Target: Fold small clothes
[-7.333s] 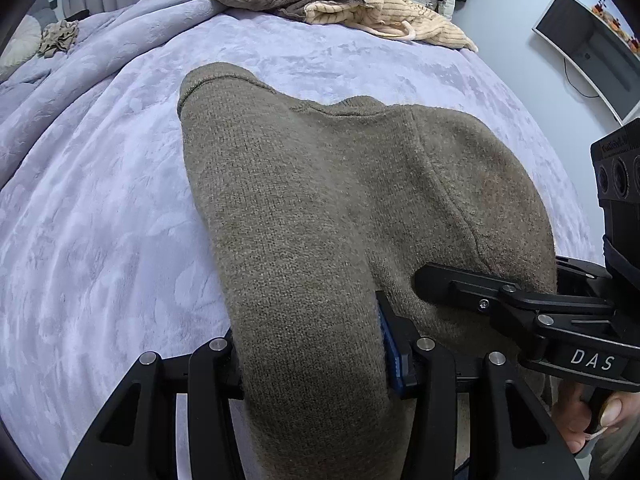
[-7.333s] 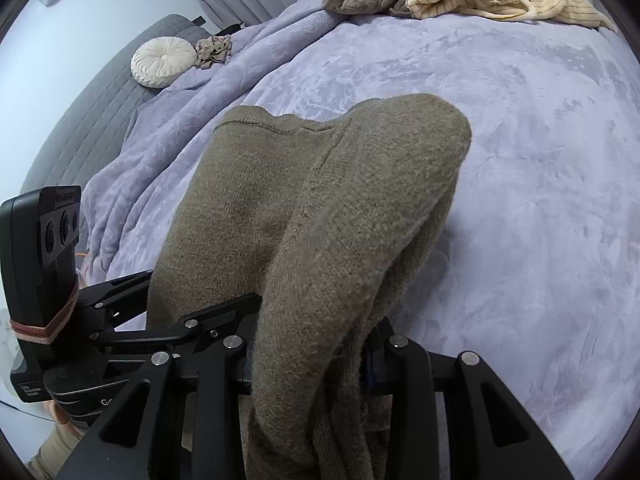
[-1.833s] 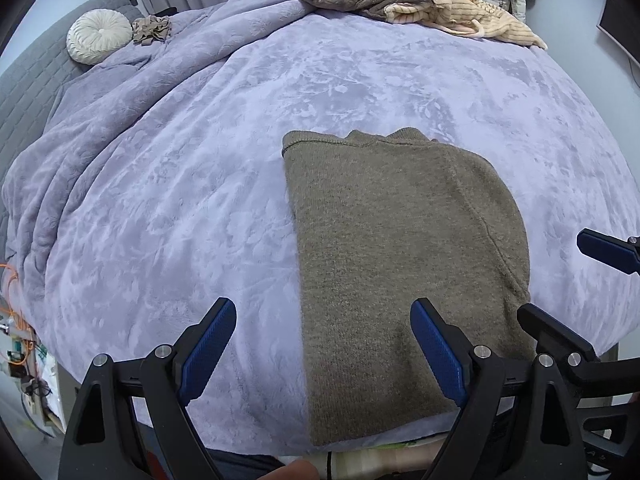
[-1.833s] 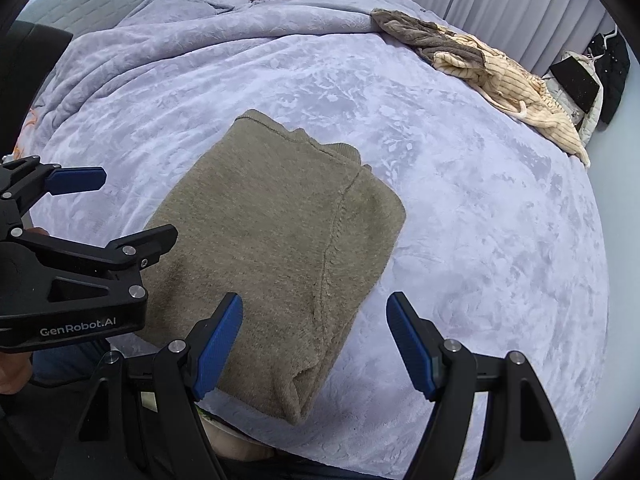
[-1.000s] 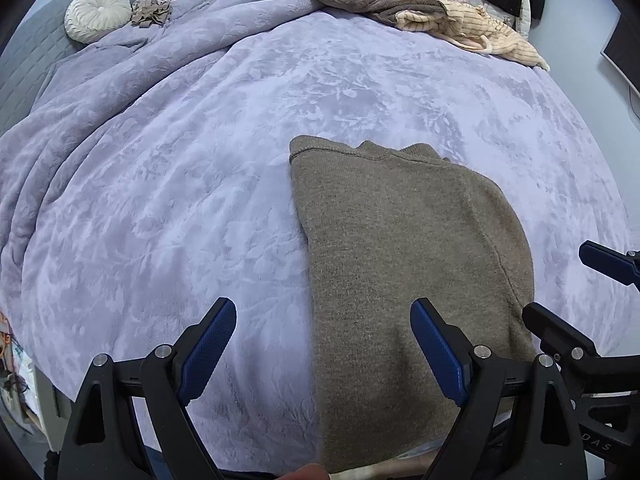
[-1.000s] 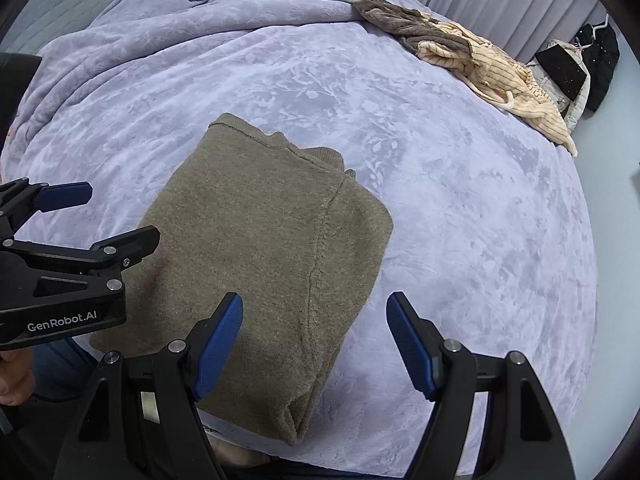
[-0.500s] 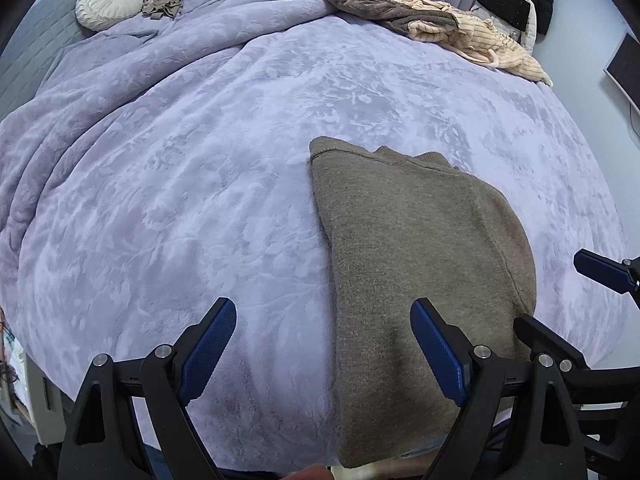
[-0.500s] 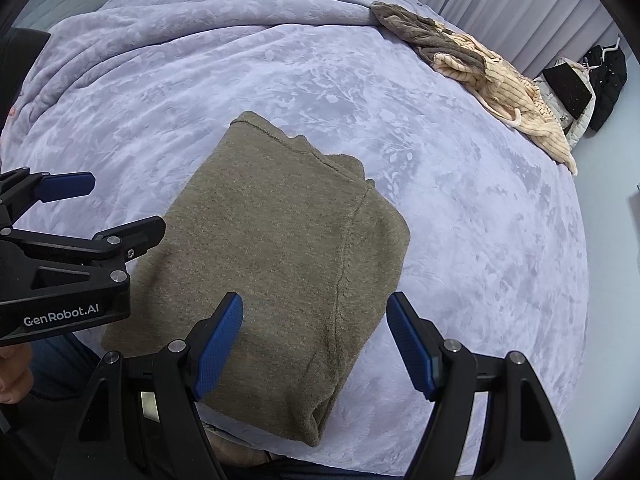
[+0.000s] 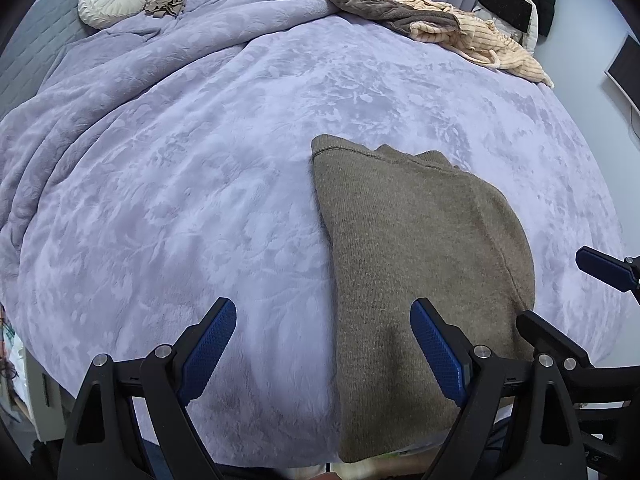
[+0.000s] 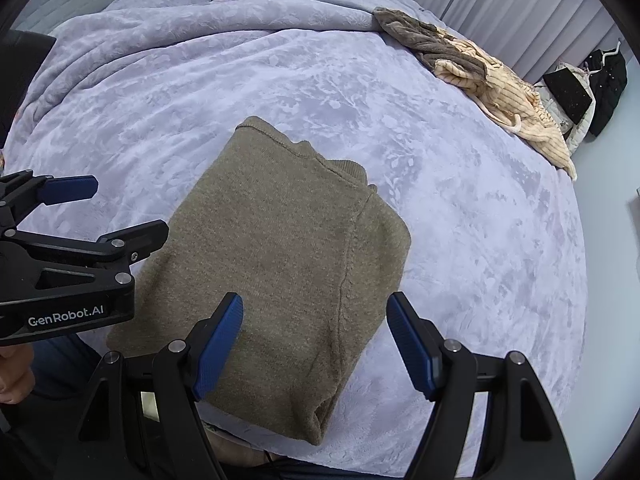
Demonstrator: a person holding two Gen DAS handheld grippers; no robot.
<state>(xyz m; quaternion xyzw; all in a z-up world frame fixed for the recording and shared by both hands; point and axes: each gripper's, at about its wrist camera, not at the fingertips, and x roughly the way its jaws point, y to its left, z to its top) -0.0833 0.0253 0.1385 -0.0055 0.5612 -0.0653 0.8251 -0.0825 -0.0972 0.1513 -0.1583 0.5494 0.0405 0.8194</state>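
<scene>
1. Olive-brown knitted sweater (image 9: pixel 420 248), folded into a thick block, lies flat on the soft lilac bed blanket (image 9: pixel 240 140), close to the near edge of the bed.
2. One end of the sweater hangs a little over that near edge.
3. The left gripper (image 9: pixel 324 344) hangs above the near edge with its two blue-padded fingers (image 9: pixel 210 344) spread wide. Nothing is between them. Its right finger is over the left side of the sweater.
4. The right gripper (image 10: pixel 314 344) is also wide open and holds nothing. Its blue-padded fingers sit over the near part of the sweater.
5. From the right wrist view, the left gripper shows at the left side, just beside the sweater's left edge.
6. A pile of loose clothes, one grey-brown (image 9: pixel 384 6) and one cream with stripes (image 9: pixel 488 46), lies at the far side of the bed, well apart from the sweater.
7. A round white cushion (image 9: pixel 110 0) sits at the far left corner.
</scene>
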